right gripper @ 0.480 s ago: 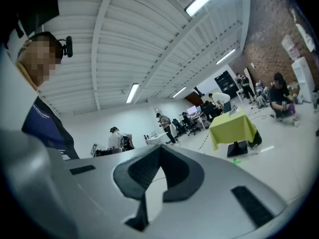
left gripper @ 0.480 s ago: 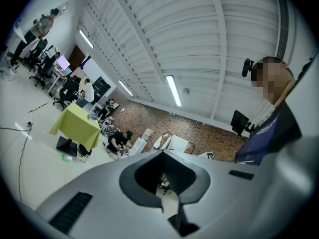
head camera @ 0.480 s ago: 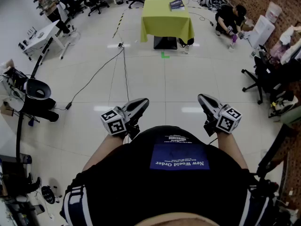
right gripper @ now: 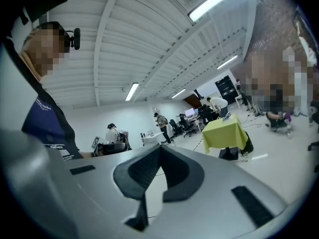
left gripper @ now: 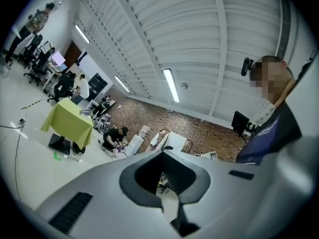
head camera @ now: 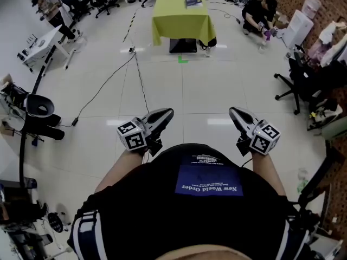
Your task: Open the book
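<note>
The book [head camera: 193, 0] is seen lying on the far table [head camera: 179, 23], which is covered with a yellow-green cloth. The left gripper [head camera: 166, 114] and the right gripper [head camera: 234, 114] are held near the body, well apart from the table. Both pairs of jaws are pressed together, and nothing is held between them. "New World Order" is printed on a blue patch [head camera: 209, 180] on the black shirt [head camera: 157, 210].

Black T-shirt [head camera: 162, 221] with a blue printed patch [head camera: 209, 181] and white-striped sleeves [head camera: 85, 231]; the grey left gripper [head camera: 169, 112] and right gripper [head camera: 232, 112] bear black-and-white marker cubes [head camera: 132, 135].
</note>
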`<state>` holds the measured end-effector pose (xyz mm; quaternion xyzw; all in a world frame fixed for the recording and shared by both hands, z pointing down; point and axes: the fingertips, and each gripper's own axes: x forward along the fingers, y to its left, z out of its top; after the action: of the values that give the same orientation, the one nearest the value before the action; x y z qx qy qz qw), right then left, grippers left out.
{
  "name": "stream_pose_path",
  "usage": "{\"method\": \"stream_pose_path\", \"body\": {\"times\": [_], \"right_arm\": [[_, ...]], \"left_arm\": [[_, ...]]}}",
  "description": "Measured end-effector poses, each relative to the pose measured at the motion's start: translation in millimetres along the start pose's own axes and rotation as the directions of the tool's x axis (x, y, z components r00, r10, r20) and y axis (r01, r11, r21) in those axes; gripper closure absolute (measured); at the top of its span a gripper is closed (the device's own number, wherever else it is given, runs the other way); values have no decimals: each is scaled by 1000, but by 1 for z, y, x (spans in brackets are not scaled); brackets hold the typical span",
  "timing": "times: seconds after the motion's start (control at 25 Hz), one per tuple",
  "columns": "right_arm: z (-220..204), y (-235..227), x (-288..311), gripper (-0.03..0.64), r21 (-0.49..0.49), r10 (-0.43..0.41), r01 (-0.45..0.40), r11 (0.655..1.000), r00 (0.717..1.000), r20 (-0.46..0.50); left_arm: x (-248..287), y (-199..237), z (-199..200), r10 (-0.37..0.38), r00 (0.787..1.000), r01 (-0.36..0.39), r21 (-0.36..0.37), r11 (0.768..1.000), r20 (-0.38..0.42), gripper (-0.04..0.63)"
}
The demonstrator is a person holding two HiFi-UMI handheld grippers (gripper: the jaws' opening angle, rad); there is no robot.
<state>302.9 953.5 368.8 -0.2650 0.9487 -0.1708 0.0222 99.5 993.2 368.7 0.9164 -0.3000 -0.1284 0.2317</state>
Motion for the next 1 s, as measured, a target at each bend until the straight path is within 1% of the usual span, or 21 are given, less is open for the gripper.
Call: {"method": "stream_pose_path", "body": {"times": [0.16, 0.32, 0.48, 0.6, 0.76, 0.92, 1.0], "right_arm": [[3, -20, -15, 629, -33, -4, 4, 999, 1000, -15], [1, -37, -10, 629, -13, 4, -5, 1000, 1000, -27], [0, -52, 12, 629, -11, 10, -10, 1000, 999, -42], [3, -59, 39, 629, -25, 7, -8, 1000, 998, -55], [21, -75, 90, 629, -70, -16, 12, 997, 998, -57], [48, -96, 156, 629, -86, -41, 37, 996, 998, -45], [62, -102, 193, 629, -111, -51, 45, 993, 998, -46]], "left_arm": [[29, -3, -6, -7, 1000, 7, 9, 1000, -17, 589], [43, 6, -4, 4, 1000, -4, 8, 1000, -30, 589], [46, 34, 3, 21, 999, -21, -5, 1000, -26, 589], [45, 62, 12, 16, 1000, -16, -12, 1000, -25, 589], [47, 112, 45, -19, 1000, 19, 5, 1000, -13, 589], [51, 178, 96, -42, 999, 43, 11, 999, -16, 589], [48, 211, 123, -54, 998, 54, 22, 998, -21, 589]]}}
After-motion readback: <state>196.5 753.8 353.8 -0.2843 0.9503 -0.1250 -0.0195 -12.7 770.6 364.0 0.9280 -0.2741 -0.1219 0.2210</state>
